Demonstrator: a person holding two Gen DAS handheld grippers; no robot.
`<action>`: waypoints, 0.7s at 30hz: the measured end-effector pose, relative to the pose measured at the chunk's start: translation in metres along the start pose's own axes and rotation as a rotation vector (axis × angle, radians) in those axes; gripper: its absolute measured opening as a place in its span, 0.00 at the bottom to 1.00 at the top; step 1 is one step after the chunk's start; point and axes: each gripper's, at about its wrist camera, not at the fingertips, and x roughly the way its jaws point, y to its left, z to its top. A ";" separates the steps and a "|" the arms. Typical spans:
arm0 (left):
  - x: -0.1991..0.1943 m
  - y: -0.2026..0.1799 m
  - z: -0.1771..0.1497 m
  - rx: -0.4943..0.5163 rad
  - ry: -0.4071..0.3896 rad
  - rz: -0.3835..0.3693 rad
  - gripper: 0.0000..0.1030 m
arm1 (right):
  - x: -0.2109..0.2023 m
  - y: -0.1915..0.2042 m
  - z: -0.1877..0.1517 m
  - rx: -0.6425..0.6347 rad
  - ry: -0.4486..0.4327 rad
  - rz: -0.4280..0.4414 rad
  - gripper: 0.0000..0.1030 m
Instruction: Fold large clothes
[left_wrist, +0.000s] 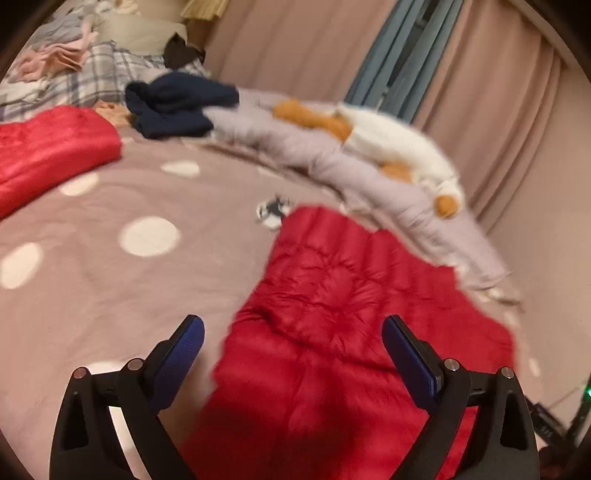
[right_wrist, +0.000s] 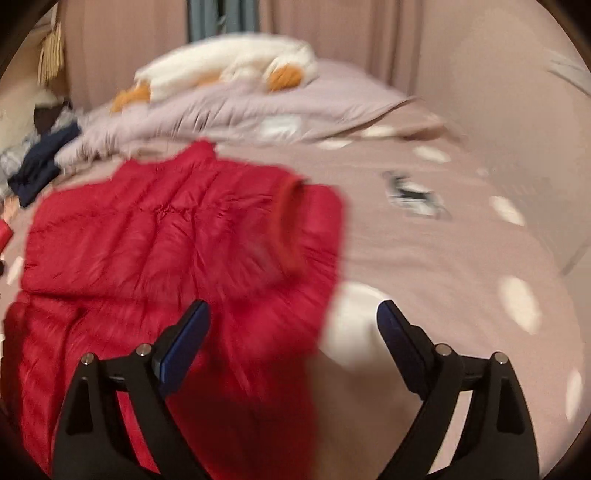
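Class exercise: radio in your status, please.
Both hand-held grippers, left and right, open, empty. Red puffer vest flat on bed. Nothing in the way.

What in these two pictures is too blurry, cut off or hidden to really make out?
- Small black-and-white item on the dotted pink bedspread: blurred in both views, cannot be identified.
- Red quilted puffer vest: its lower part is cut off by the frame edge and hidden behind the right gripper.
- Second red padded garment: cut off at the left wrist view's left edge.
- Dark navy clothes: a crumpled pile, type unclear.

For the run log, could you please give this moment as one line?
red puffer vest: flat on bed | left gripper: open | right gripper: open
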 end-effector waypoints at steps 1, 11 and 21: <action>-0.022 0.008 -0.002 -0.015 -0.026 0.002 0.96 | -0.018 -0.011 -0.010 0.038 -0.019 0.000 1.00; -0.094 0.080 -0.090 -0.244 0.001 0.007 0.99 | -0.109 -0.069 -0.153 0.453 -0.052 0.168 1.00; -0.096 0.098 -0.138 -0.381 0.028 -0.145 0.99 | -0.107 -0.047 -0.205 0.558 -0.061 0.337 1.00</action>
